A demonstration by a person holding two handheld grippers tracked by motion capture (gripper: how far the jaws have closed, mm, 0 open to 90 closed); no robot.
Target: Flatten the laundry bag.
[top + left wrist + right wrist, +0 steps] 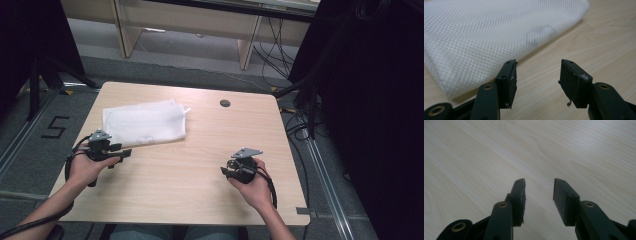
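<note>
Three cameras: one fixed overhead, one riding on each gripper.

The high view looks forward and down from above the person's side, taking in the whole table [200, 170] with floor and desk legs beyond its far edge. The left gripper view sits low and close over the tabletop [599, 45], looking along its own jaws toward the white mesh bag [486, 35]; that bag [145, 122] and the wood beside it are shared with the high view, at the table's far left. The right gripper view, equally low and close, faces bare wood [499, 152] away from the bag, in the table's near right part.
</note>
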